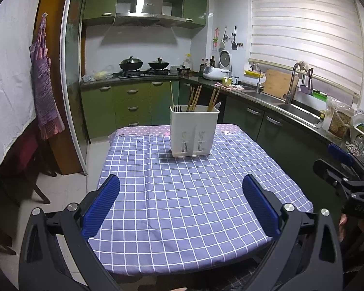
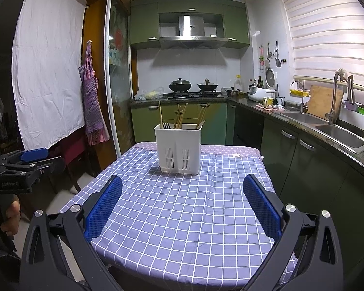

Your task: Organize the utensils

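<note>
Upright white caddy [image 1: 194, 131], chopsticks [image 1: 194, 98] inside

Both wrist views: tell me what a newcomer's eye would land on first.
A white utensil holder stands upright near the far end of the table, with wooden chopsticks and a dark fork poking out of its top. The blue checked tablecloth fills the middle of both views. In the foreground the left tool and right tool are wide open and hold nothing.

Home kitchen, green cabinets [image 2: 143, 24], range hood [image 2: 191, 36], woks on stove [image 2: 194, 93], double sink [image 2: 337, 131]
</note>
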Tool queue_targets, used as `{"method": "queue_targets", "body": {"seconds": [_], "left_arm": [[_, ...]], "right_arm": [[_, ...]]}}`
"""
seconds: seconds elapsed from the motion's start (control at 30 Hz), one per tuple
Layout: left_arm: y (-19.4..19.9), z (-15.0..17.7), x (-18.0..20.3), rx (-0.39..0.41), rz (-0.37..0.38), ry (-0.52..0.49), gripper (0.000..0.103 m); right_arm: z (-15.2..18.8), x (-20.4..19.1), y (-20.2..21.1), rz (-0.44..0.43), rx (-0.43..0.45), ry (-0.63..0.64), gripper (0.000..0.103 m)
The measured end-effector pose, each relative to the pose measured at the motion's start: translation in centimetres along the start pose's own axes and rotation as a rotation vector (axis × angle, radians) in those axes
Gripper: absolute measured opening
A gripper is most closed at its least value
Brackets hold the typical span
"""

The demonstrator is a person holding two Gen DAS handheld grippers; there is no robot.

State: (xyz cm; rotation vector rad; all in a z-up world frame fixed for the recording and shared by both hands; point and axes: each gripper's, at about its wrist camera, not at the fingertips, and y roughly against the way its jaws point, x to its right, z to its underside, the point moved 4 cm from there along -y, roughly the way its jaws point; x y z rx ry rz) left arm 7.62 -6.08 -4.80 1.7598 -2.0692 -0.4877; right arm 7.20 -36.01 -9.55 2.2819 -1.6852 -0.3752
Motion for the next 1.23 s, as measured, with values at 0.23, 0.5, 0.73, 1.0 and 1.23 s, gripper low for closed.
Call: {"method": "queue_targets", "body": {"seconds": [0.23,0.5,0.73,1.0,1.23], "left_arm": [[0.0,0.1,0.2,-0.004,0.007,-0.001,0.096],[-0.1,0.2,0.1,-0.01,0.017,0.004,0.096],[0.0,0.1,-0.1,0.016,0.03,0.022,0.096],[-0.6,0.3,0.1,-0.004,0.023,0.012,0.096],[-2.1,0.6,-0.2,-0.042,0.02,0.029,0.096]], "right_arm": [[0.0,0.1,-0.1,-0.004,-0.005,0.0,0.098],[-0.1,0.2,-0.2,-0.003,-0.005,0.001,0.098],[-0.1,0.2,-0.2,-0.003,-0.006,0.001,0.098],[0.0,0.2,-0.3,-0.003,-0.008,0.001,0.098],[0.4,0.5,-0.9,-0.003,-0.024,-0.003,0.098]]}}
